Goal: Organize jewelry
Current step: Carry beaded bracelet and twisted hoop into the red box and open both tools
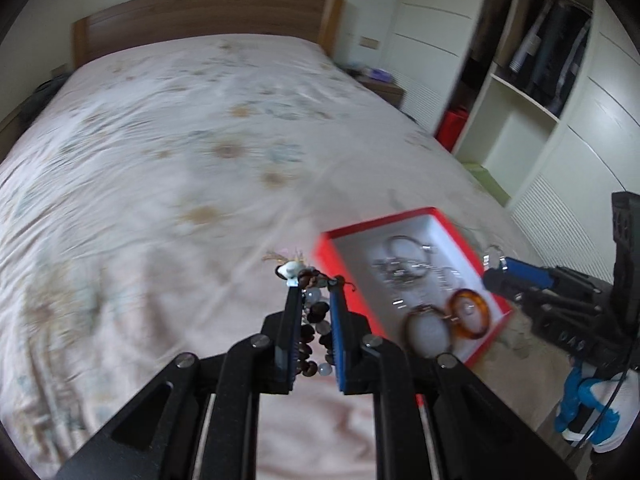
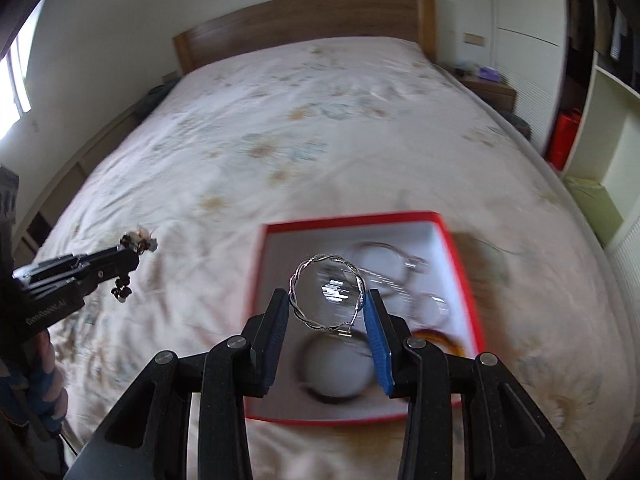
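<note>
A red box point(image 1: 326, 258) with a white inside lies on the bed and holds several silver bangles, an amber bangle point(image 1: 470, 318) and a dark bangle point(image 1: 426, 330). My left gripper point(image 1: 314, 282) is shut on a bracelet of dark brown and clear beads point(image 1: 314, 332), held above the bed just left of the box. My right gripper point(image 2: 327, 295) is shut on a twisted silver bangle point(image 2: 326, 291) and holds it above the box point(image 2: 464, 264). The left gripper also shows in the right wrist view point(image 2: 134, 248), with beads hanging from it.
The bed point(image 1: 160, 140) has a pale floral cover and a wooden headboard point(image 1: 200, 16). An open white wardrobe point(image 1: 520, 92) with hanging clothes stands to the right. A nightstand point(image 2: 490, 90) is by the headboard. A red bag point(image 1: 452, 124) and a green box point(image 1: 490, 186) sit near the wardrobe.
</note>
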`<state>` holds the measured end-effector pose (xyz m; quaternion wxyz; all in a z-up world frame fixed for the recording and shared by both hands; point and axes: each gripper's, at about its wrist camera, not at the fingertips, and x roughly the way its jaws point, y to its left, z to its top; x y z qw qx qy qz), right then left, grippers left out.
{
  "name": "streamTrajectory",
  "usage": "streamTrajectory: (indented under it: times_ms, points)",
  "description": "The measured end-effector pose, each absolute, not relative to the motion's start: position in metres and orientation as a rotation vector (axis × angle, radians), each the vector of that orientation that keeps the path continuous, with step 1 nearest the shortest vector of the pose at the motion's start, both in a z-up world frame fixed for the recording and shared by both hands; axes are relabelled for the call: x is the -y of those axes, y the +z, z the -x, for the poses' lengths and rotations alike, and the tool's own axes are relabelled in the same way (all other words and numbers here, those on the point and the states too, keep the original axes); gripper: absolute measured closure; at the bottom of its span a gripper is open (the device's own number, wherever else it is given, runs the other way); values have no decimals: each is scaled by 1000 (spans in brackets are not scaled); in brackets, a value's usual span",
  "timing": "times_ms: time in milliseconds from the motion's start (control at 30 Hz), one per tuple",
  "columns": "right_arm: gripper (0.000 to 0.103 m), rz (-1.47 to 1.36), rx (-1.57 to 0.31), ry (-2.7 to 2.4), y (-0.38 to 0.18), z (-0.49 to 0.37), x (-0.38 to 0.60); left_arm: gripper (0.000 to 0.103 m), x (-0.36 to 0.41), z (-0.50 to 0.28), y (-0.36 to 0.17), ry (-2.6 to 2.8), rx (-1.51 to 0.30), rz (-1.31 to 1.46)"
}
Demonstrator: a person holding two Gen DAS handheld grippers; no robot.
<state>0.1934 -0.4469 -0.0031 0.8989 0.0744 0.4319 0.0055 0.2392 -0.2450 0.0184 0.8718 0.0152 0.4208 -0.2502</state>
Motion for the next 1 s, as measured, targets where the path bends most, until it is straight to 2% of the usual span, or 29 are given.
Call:
streamTrajectory:
  times_ms: [367,667,833,933,1000]
  points:
    - [64,-159,-1004,12,-74,-234,495,90,355,-291,-40,-564,-970,-150]
    - [64,-116,-1047,2,-104,-241,498,90,373,-322,-77,-528,-1046,-145]
    - [64,-94,-1049,-9,-103,-237,498,89,370,-322,-79,-525,-1047,-131]
    - [61,-111,-1051,-22,-99,-233,502,83,366,-320,-74,-533,-1052,-106]
    - [60,-122,-1046,-29,-93,-228,504,74,362,-316,-66,-537,-1038,-97]
